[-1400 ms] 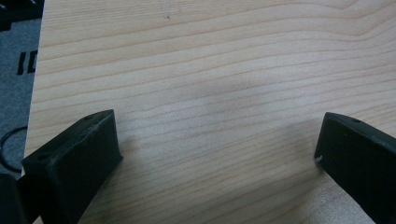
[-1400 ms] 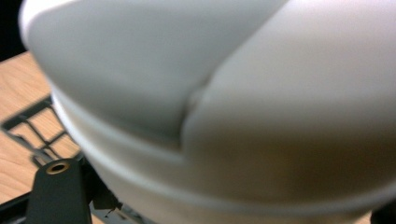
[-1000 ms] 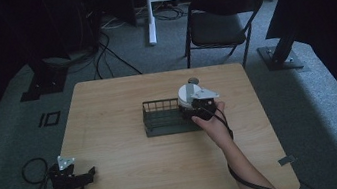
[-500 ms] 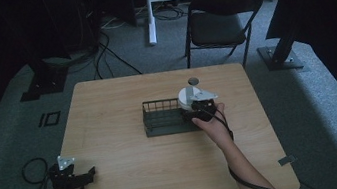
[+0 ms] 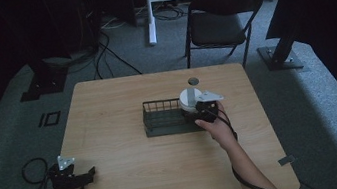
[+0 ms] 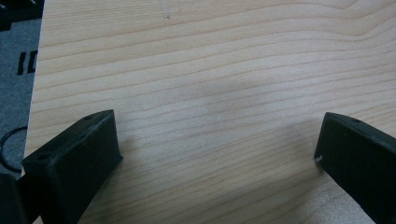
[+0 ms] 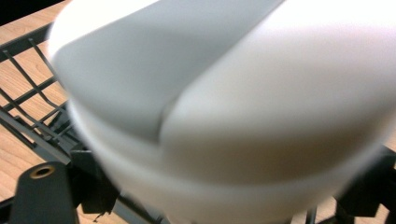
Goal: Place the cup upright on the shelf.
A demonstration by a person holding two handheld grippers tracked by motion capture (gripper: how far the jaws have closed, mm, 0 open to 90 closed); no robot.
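A white bowl (image 5: 190,98) hangs over the right end of a dark wire rack (image 5: 162,118) in the middle of the wooden table (image 5: 122,101). My right gripper (image 5: 196,111) comes at it from the right, shut on it. In the right gripper view the bowl (image 7: 224,93) is blurred and very close, with the rack's wires (image 7: 32,107) beneath it and a black jaw on each side at the bottom. My left gripper (image 5: 86,175) lies at the table's near left edge, open. Between its fingertips (image 6: 74,154) is bare wood.
A small dark disc (image 5: 193,80) lies on the table just behind the bowl. Beyond the far edge stand a black folding chair (image 5: 221,21) and a white stand (image 5: 149,11). Cables run over the grey carpet at left (image 5: 28,168).
The right gripper has shifted the bowl slightly left and down toward the rack, which uncovers the dark disc behind it. The left gripper has not moved.
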